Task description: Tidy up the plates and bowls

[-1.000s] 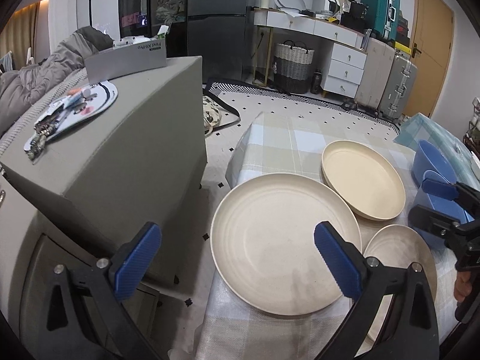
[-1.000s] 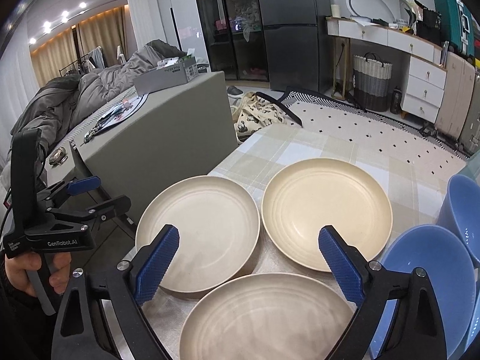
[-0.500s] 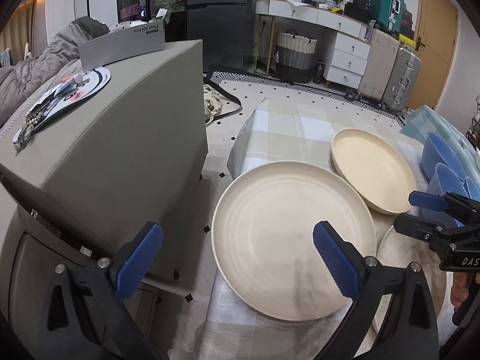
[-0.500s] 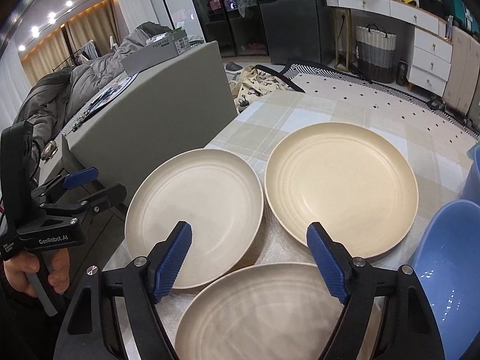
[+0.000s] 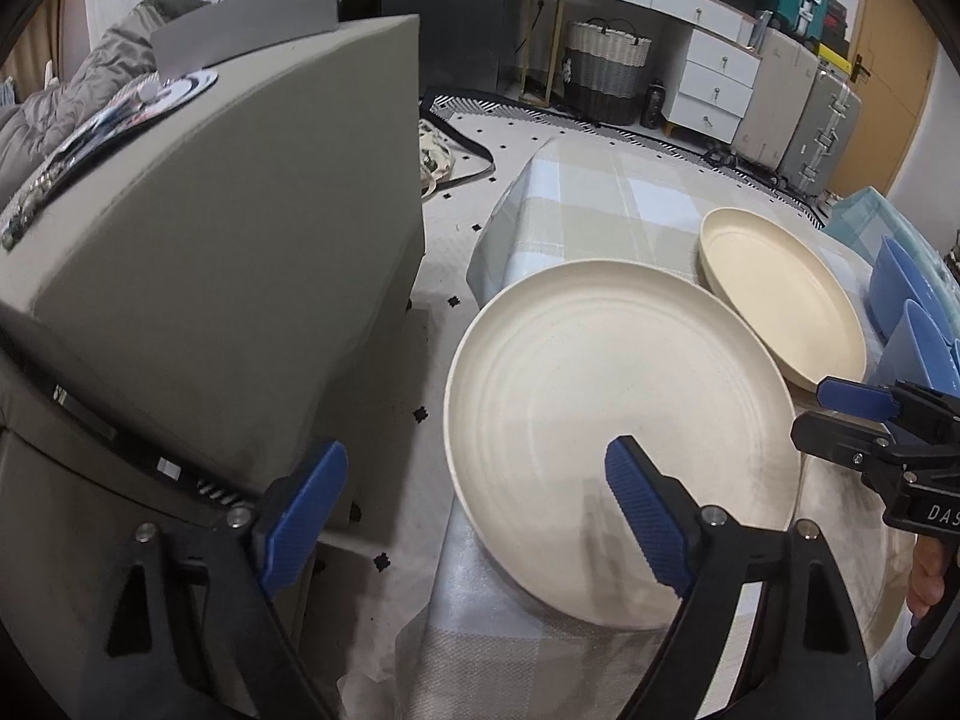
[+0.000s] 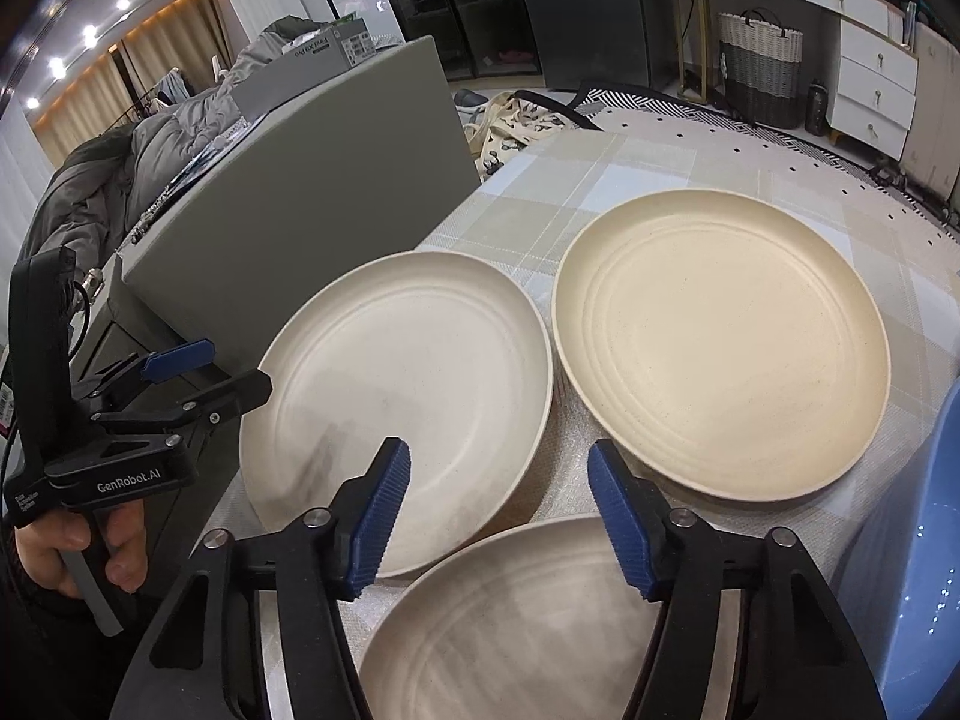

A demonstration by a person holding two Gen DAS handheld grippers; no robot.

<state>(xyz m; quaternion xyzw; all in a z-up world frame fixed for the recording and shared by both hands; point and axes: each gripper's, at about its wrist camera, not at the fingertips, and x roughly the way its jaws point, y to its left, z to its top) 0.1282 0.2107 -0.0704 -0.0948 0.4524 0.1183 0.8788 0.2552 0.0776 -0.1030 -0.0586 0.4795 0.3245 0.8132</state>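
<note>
Three cream plates lie on a checked tablecloth. The left plate (image 5: 606, 414) (image 6: 408, 414) is at the table's left edge. The far plate (image 5: 780, 294) (image 6: 720, 342) lies beside it. The near plate (image 6: 528, 624) is under my right gripper (image 6: 498, 516), which is open, its jaws narrowed, above that plate's far rim. My left gripper (image 5: 474, 516) is open and empty, its right finger over the left plate's near part, its left finger off the table. Blue bowls (image 5: 912, 300) (image 6: 912, 552) stand at the right.
A grey upholstered block (image 5: 228, 252) stands close to the table's left edge, with a round tray (image 5: 114, 114) and a box (image 5: 240, 30) on it. Patterned floor lies between them. A white dresser, a basket (image 5: 606, 72) and suitcases stand at the back.
Both grippers moved forward and lower toward the plates. My right gripper's jaws narrowed. The left gripper shifted right over the left plate's near rim.
</note>
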